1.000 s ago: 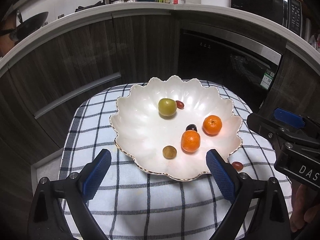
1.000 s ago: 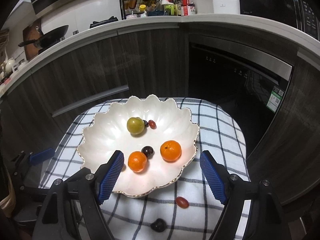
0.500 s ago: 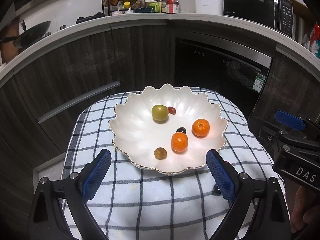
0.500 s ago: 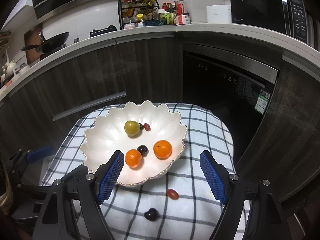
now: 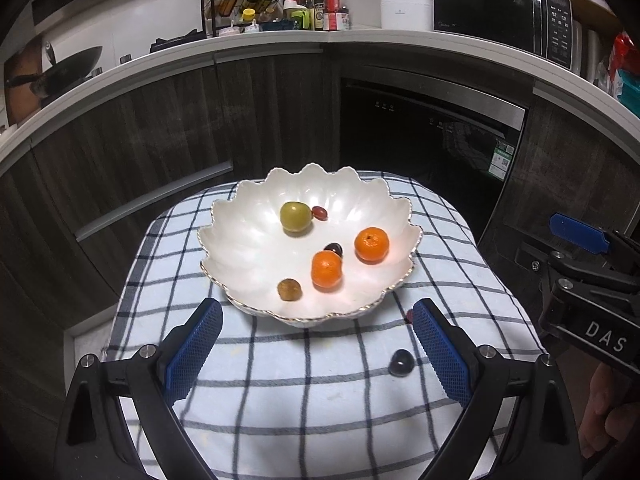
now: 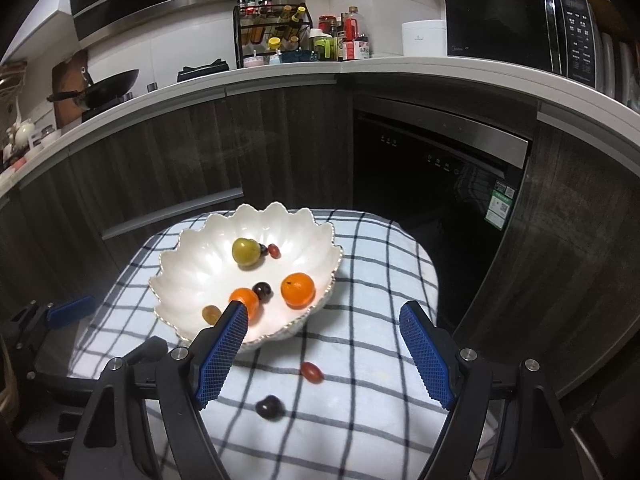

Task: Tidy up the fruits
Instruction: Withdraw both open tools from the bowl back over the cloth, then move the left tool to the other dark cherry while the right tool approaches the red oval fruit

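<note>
**Both claws pulled back from the fruit bowl**

Since a second ago, both claws have moved back and up, so the bowl (image 5: 240, 236) looks smaller and more of the checked cloth (image 5: 304, 396) shows in front of it. A dark grape (image 5: 401, 362) on the cloth was hidden from the left camera before and can now be seen there.

Sitting in the white bowl with the wavy gold rim are a green fruit (image 5: 295, 216), a small red fruit (image 5: 319, 212) touching it, two oranges (image 5: 371, 244) (image 5: 327, 269), a dark grape between the oranges (image 5: 333, 249) and a little brown fruit (image 5: 289, 289) near the front rim. From the right camera there may be one more dark bit behind the green fruit, but it is too small to be sure.

Two fruits lie outside the bowl on the cloth: a red grape tomato (image 6: 311, 372) just in front of the bowl, and the dark grape (image 6: 269, 407) a bit nearer the camera.

Held wide, the left claw (image 5: 318, 350) has nothing in it and hangs over the cloth in front of the bowl. Just as wide and empty is the right claw (image 6: 324, 358), with both loose fruits lying between its fingers in the picture. Its left finger (image 6: 224, 350) hides part of the bowl's front rim.

Open cloth lies in front of the bowl and to its right, up to the cloth's rounded edge. Dark cabinets (image 6: 168, 176) stand behind.
</note>
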`<state>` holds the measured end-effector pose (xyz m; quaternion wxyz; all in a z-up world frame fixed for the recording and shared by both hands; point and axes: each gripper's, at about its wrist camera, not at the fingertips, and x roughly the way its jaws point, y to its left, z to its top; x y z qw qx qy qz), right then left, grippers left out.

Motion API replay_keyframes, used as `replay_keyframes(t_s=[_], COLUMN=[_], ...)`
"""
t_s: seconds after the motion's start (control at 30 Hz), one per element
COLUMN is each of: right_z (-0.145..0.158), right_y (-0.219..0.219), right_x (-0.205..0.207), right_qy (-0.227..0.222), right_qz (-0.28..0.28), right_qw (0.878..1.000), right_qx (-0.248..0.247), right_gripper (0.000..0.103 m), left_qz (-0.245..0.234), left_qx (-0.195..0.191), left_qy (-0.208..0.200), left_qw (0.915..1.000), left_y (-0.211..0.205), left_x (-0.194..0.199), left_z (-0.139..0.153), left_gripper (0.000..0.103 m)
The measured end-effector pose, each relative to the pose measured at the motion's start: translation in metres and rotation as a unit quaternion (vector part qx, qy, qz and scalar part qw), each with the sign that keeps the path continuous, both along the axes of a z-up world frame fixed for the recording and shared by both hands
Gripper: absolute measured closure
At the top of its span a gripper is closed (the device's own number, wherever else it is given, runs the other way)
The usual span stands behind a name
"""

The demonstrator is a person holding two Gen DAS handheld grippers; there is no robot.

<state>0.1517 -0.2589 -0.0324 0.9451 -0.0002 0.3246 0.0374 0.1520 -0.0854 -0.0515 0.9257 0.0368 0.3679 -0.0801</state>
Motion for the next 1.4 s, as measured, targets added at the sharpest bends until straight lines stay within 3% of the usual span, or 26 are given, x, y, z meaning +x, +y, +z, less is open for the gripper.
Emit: replay_keyframes(t_s=[0.37, 1.0, 1.4], right_z=[-0.017, -0.058, -0.089], right_y=[-0.021, -0.024, -0.028], right_x=[-0.003, 0.013, 0.032], right_qy=[0.012, 0.036, 0.066], right_qz=[0.03, 0.12, 0.166], right_qw=[0.999, 0.991, 0.983], right_qx=[-0.012, -0.056, -0.036], right_gripper=[0.024, 0.024, 0.025], left_qz=[-0.005, 0.041, 0.051], left_qx=[0.008, 0.003, -0.006], left_qy=[0.007, 0.007, 0.014], left_qw=[0.9999, 0.9991, 0.9986], left_y=[-0.027, -0.043, -0.056], left_x=[-0.013, -0.019, -0.019], left_z=[-0.017, -0.059, -0.086], left_gripper=[0.006, 0.006, 0.007])
